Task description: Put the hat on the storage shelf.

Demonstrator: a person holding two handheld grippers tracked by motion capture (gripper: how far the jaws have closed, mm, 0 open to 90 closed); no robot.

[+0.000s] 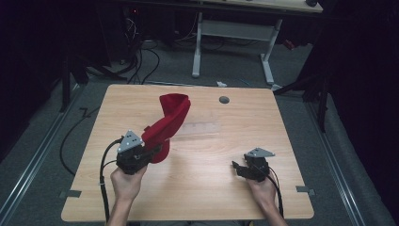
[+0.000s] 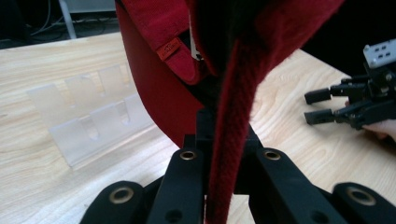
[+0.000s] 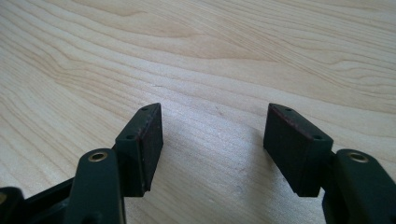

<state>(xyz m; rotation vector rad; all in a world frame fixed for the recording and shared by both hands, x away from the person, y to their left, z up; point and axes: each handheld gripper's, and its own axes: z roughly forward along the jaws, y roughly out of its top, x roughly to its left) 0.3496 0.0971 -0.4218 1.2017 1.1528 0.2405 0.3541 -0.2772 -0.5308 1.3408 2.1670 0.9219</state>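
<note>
A red fabric piece (image 1: 170, 120) with a small sewn label rises off the wooden table (image 1: 207, 197), held up at its lower end. My left gripper (image 1: 153, 151) is shut on its thick hem. In the left gripper view the hem (image 2: 231, 140) runs straight down between the closed jaws of my left gripper (image 2: 226, 156), and the rest of the red fabric (image 2: 154, 70) hangs ahead. My right gripper (image 1: 236, 167) sits low over the table at the front right, open with nothing in it. The right gripper view shows my right gripper (image 3: 215, 140) with bare wood between its pads.
A clear plastic rack (image 1: 200, 128) lies flat on the table just right of the fabric, seen closer in the left gripper view (image 2: 88, 116). A grey round cap (image 1: 224, 100) sits in the tabletop at the back. A white desk frame (image 1: 233, 33) and cables stand beyond the table.
</note>
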